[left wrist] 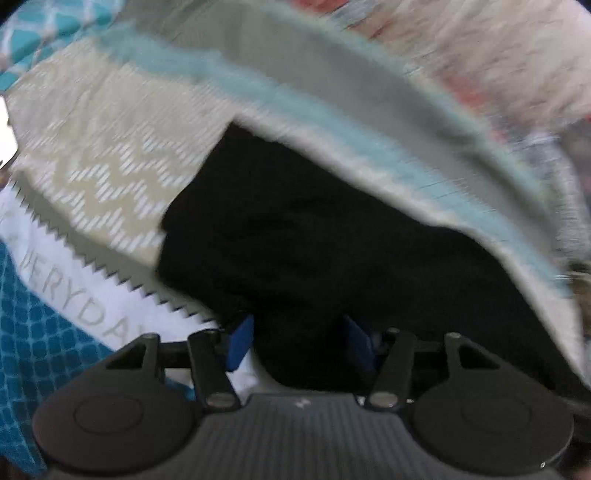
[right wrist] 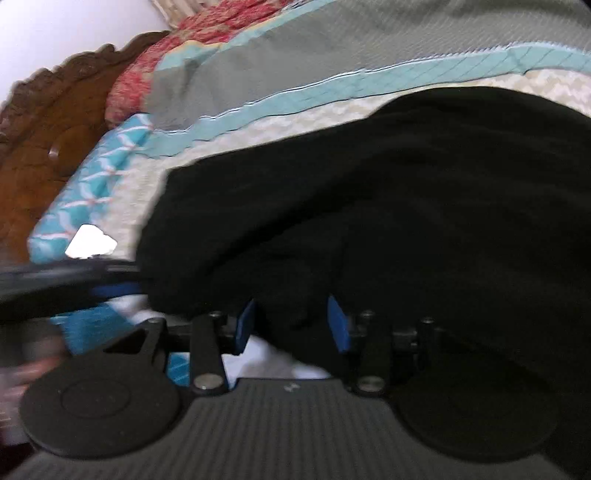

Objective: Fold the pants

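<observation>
— Left wrist view first: left gripper (left wrist: 299,341) pinching a bunch of the black pants (left wrist: 314,236), blue pads (left wrist: 242,343) pressed against the cloth on either side, fabric filling the gap between them.

— Right wrist view, same story: right gripper (right wrist: 291,325) clamped on the pants (right wrist: 369,192), one blue pad (right wrist: 245,325) on each flank of a dark fold. Spilling over the right-hand linkage too, hiding part of it.

— And outward from the left tongs?

— Rising straight ahead from the pads as a dark mass, widening, then ending at a pale edge of the patterned bedspread (left wrist: 110,173). Long axis hard to call there; blurred by motion. Roughly away and to the right, no more certain than that.

— Clearer on the right side?

— Somewhat. Spreading from the pads up and across toward the right edge of frame, lying over the bedspread (right wrist: 258,122) with its teal stripe (right wrist: 332,88) beyond the far edge of the cloth. Waist or hem: cannot tell.

— Around that?

— White band with grey lettering (left wrist: 74,295) left of the left gripper, under a zigzag border. Carved wooden headboard (right wrist: 48,122) far left in the right wrist view, red-patterned quilt (right wrist: 207,33) beside it. Other gripper (right wrist: 74,277) blurred at the left edge, close by.
</observation>
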{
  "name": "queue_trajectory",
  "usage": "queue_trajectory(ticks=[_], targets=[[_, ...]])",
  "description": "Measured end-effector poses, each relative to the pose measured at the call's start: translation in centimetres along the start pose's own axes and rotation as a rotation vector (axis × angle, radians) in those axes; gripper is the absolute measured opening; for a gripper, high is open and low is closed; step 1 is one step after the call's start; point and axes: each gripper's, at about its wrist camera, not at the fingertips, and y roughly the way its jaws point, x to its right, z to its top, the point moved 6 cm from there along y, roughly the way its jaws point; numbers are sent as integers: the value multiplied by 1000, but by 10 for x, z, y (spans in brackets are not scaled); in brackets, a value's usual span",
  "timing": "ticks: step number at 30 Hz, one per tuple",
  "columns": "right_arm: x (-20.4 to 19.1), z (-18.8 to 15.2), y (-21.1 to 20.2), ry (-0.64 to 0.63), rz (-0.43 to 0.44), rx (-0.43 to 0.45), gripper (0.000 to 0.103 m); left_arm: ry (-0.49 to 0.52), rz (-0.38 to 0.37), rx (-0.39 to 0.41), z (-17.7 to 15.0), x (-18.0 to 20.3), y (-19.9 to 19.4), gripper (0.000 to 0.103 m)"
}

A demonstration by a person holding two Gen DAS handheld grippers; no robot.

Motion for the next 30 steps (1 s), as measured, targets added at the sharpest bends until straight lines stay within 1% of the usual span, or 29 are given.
queue_trajectory(ticks=[1, 2, 3, 4, 6, 7, 9, 12, 13, 14, 16, 18, 19, 20, 21, 22, 23, 24, 25, 26, 28, 30], targets=[[2, 2, -15, 13, 18, 23, 46, -53, -12, -4, 3, -2, 0, 51], [8, 4, -35, 15, -8, 67, 46, -72, -23, 15, 3, -1, -5, 55], [17, 2, -55, 16, -44, 113, 46, -58, -26, 32, 2, 2, -9, 57], [30, 0, -79, 33, -77, 160, 46, -28, -9, 52, 0, 4, -13, 58], [65, -15, -132, 111, -142, 256, 46, 18, 34, 73, -8, 6, -15, 60], [83, -24, -157, 152, -184, 304, 46, 31, 57, 66, -13, 7, -13, 60], [122, -47, -209, 248, -312, 410, 47, 33, 72, 47, -24, 7, -14, 61], [175, -86, -291, 417, -519, 615, 47, 27, 61, 32, -33, 11, -28, 60], [190, -97, -313, 472, -577, 676, 48, 26, 48, 27, -37, 15, -34, 60], [205, -108, -333, 534, -627, 736, 48, 33, 35, 28, -39, 22, -38, 60], [229, -120, -361, 602, -682, 816, 49, 70, 14, 40, -44, 34, -47, 59], [248, -119, -369, 634, -732, 858, 53, 127, -22, 51, -45, 60, -52, 59], [257, -118, -369, 650, -729, 864, 57, 162, -40, 53, -45, 77, -51, 59], [268, -118, -362, 672, -711, 846, 59, 205, -50, 48, -47, 97, -49, 60], [280, -118, -354, 706, -687, 809, 58, 252, -57, 39, -49, 119, -45, 60], [289, -122, -348, 727, -655, 779, 42, 304, -71, 32, -53, 141, -40, 60], [290, -126, -344, 714, -641, 775, 20, 365, -83, 27, -58, 166, -33, 60], [286, -128, -345, 671, -657, 772, 20, 427, -88, 22, -65, 191, -25, 60], [281, -127, -347, 630, -693, 773, 16, 475, -90, 10, -72, 211, -17, 60], [280, -126, -352, 615, -710, 788, 9, 516, -96, -15, -80, 232, -6, 60], [293, -133, -371, 637, -736, 820, 10, 567, -119, -82, -98, 264, 16, 60], [308, -140, -377, 668, -756, 815, 11, 627, -125, -148, -121, 288, 35, 60]])
